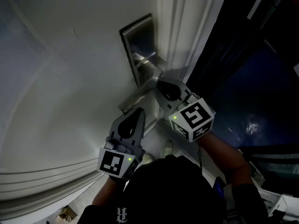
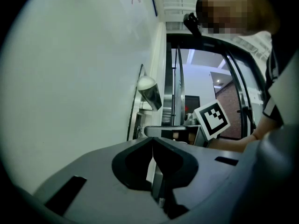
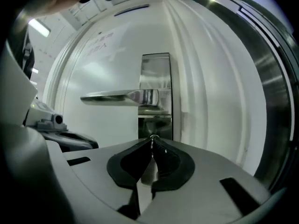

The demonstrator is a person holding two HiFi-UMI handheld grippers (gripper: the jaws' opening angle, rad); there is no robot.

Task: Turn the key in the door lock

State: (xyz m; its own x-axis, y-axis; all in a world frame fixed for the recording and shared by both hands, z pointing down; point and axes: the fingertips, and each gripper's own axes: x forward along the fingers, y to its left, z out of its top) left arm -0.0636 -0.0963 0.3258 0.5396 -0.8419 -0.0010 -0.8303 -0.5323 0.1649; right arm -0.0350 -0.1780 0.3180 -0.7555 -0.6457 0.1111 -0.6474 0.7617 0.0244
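The key (image 3: 153, 137) shows only as a small silvery arc at the bottom of the steel lock plate (image 3: 156, 69), just under the lever handle (image 3: 117, 96). The right claw (image 3: 152, 146) is pressed up to the plate with its jaws closed on the key. The left claw (image 2: 153, 148) hangs near the white door (image 1: 56, 78) beneath the lever, jaws together on nothing, well clear of the plate.
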